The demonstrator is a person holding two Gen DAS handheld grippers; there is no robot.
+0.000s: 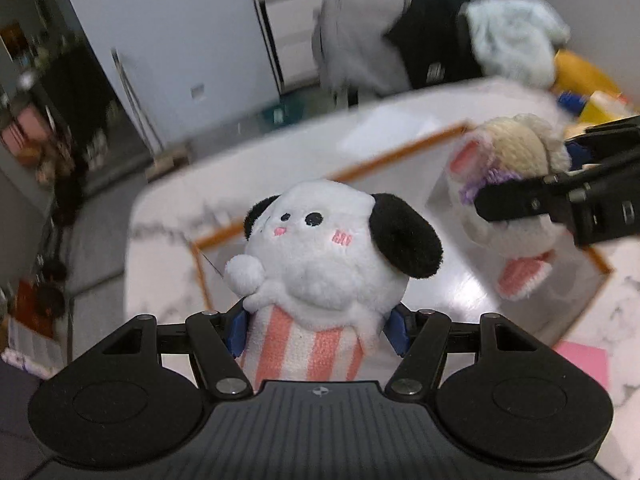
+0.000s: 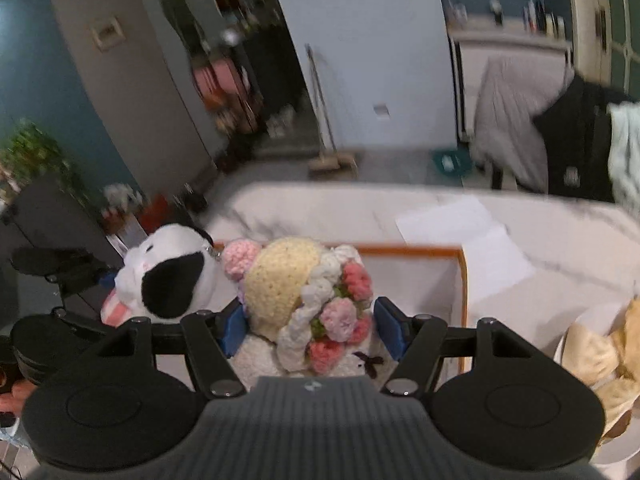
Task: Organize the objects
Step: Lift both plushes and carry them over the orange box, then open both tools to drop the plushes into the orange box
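My left gripper (image 1: 318, 330) is shut on a white plush dog (image 1: 328, 256) with black ears and a pink-striped body, held above a white tray with an orange rim (image 1: 404, 156). My right gripper (image 2: 312, 330) is shut on a crocheted doll (image 2: 304, 300) with a cream hat and pink flowers. The doll (image 1: 516, 184) and the right gripper (image 1: 560, 196) show at the right in the left wrist view. The dog (image 2: 168, 276) and the left gripper show at the left in the right wrist view. The tray rim (image 2: 412, 250) lies under the doll.
The tray sits on a white marble table (image 1: 160, 264). A pink sheet (image 1: 584, 364) lies at the near right. Sheets of white paper (image 2: 452, 216) lie beyond the tray. Beige soft items (image 2: 600, 352) sit at the right. Pale blue and yellow items (image 1: 520, 48) are piled at the far right.
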